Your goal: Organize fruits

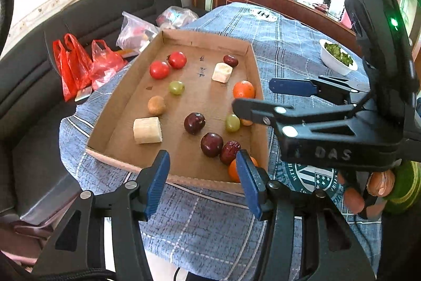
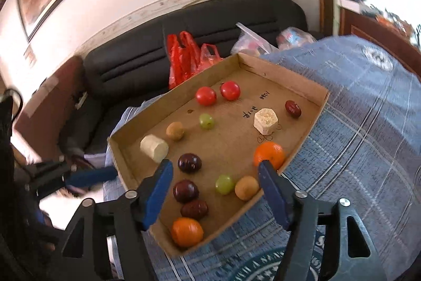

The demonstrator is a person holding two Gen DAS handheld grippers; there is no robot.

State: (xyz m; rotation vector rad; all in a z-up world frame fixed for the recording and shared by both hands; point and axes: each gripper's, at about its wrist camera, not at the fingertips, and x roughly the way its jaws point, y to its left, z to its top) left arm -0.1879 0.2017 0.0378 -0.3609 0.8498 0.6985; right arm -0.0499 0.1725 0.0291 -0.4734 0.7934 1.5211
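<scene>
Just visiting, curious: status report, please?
Left gripper, right gripper open, empty. Fruit lies loose in cardboard tray. Nothing in the way.

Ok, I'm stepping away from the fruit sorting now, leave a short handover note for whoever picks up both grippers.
Left gripper: open, empty, above the near edge of the cardboard tray.
Right gripper: open, empty, over the tray's near right side.
All the fruit lies loose in the tray: two tomatoes at the far end, two green grapes, two oranges, dark plums, red dates, two pale cut chunks.
Done: tomatoes paired, plums close together.
Left: grapes, oranges, dates and chunks are still apart.
</scene>
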